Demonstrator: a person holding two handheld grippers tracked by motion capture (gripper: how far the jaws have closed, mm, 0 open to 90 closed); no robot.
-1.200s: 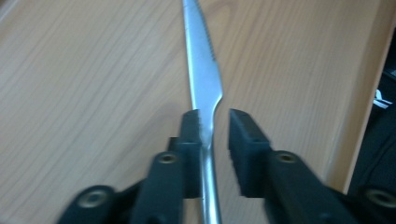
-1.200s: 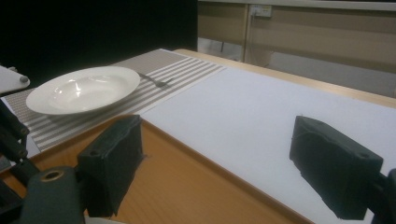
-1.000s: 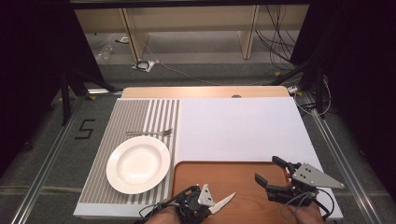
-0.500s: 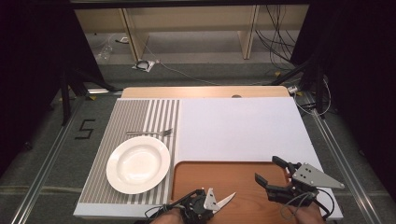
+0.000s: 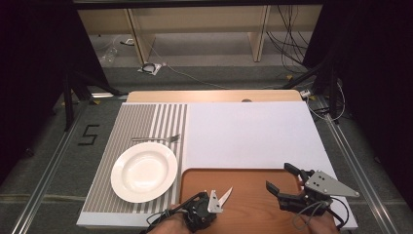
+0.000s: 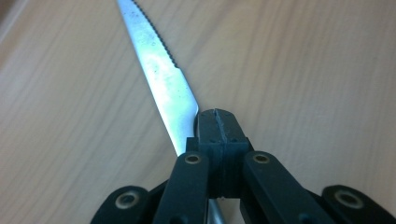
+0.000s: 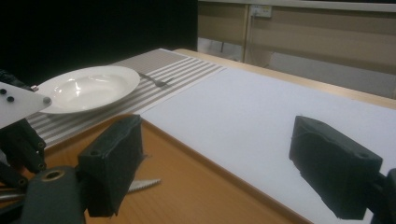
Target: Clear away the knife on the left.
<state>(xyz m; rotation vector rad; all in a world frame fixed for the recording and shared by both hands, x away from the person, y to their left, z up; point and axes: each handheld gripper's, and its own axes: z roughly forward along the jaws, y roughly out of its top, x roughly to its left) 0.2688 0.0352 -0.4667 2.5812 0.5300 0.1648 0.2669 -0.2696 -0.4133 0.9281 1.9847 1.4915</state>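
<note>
Black "5" (image 5: pixel 89 135) marks the floor. Left tool (image 6: pixel 218 122) is clamped on the knife (image 6: pixel 161 77) over the wooden tray (image 5: pixel 253 187); right tool (image 5: pixel 285 181) stands apart, empty.

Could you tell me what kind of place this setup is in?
Probably a lab recording station set up as a dining table: a striped grey placemat with a white ceramic plate, black curtains alongside, and loose cables on the floor behind.
</note>
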